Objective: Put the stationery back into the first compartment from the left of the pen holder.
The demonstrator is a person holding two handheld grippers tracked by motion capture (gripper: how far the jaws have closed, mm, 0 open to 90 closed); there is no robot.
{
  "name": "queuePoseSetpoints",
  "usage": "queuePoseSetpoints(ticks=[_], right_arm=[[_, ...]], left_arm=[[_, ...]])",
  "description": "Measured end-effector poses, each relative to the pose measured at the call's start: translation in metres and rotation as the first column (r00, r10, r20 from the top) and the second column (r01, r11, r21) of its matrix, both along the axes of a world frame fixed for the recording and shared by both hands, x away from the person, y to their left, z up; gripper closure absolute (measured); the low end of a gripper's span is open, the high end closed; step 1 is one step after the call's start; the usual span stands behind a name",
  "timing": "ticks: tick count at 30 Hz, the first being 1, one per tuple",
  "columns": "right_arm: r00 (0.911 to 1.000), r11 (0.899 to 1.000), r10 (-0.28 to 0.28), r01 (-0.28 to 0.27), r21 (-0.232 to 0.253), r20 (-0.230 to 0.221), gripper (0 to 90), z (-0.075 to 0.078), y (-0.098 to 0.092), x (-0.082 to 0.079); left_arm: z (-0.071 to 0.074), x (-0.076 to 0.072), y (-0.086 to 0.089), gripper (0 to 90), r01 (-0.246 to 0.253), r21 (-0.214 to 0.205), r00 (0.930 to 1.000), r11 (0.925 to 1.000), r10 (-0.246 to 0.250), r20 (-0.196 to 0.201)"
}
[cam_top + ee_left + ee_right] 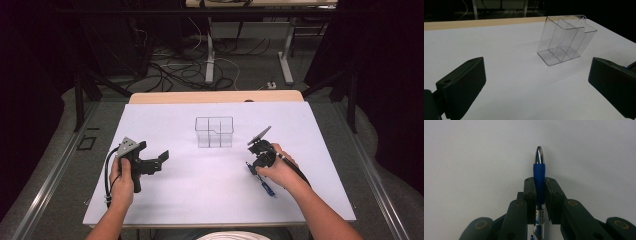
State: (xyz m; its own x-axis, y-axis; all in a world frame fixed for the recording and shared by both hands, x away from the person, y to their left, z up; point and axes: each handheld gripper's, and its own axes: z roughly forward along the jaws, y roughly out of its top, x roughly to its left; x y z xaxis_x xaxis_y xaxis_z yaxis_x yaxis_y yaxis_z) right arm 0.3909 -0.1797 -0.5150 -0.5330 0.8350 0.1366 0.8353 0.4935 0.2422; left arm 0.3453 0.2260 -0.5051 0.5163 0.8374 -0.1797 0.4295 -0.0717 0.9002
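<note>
Print on the pen (539, 213) barrel — seemingly red, unreadable.

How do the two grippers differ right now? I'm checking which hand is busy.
The right gripper is shut on a blue pen; the left gripper is open and holds nothing. In the high view, the right gripper sits at the table's right with the pen running under the hand, while the left gripper is at the left, its jaws turned toward the clear divided container. Both are black and hand-held.

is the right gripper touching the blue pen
Touching. In the right gripper view the right gripper has both jaws pressed flat against the blue pen, no gap on either side.
</note>
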Motion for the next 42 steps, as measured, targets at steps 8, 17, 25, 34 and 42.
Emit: queuePoseSetpoints(ticks=[8, 17, 25, 34, 42], right_arm=[[0.9984, 0.997, -0.047, 0.045, 0.068, 0.031, 80.2, 0.000, -0.001, -0.002], [0.9982, 0.996, -0.057, 0.056, 0.074, 0.020, 80.2, 0.008, -0.008, 0.002], [0.9884, 0.972, -0.116, 0.093, 0.214, 0.098, 80.2, 0.008, -0.016, 0.004], [0.9854, 0.965, -0.149, 0.127, 0.228, 0.083, 80.2, 0.017, -0.026, 0.008], [0.9718, 0.907, -0.196, 0.130, 0.400, 0.130, 80.2, 0.015, -0.033, 0.010]], left_arm=[[0.000, 0.000, 0.000, 1.3, -0.001, 0.000, 1.0000, 1.0000, 0.001, 0.000], [0.000, 0.000, 0.000, 1.3, -0.001, 0.000, 1.0000, 1.0000, 0.001, -0.001], [0.000, 0.000, 0.000, 1.3, -0.001, 0.001, 1.0000, 1.0000, 0.001, 0.000], [0.000, 0.000, 0.000, 1.3, 0.000, -0.001, 1.0000, 1.0000, 0.000, -0.001], [0.000, 0.000, 0.000, 1.3, 0.002, -0.001, 1.0000, 1.0000, -0.002, -0.004]])
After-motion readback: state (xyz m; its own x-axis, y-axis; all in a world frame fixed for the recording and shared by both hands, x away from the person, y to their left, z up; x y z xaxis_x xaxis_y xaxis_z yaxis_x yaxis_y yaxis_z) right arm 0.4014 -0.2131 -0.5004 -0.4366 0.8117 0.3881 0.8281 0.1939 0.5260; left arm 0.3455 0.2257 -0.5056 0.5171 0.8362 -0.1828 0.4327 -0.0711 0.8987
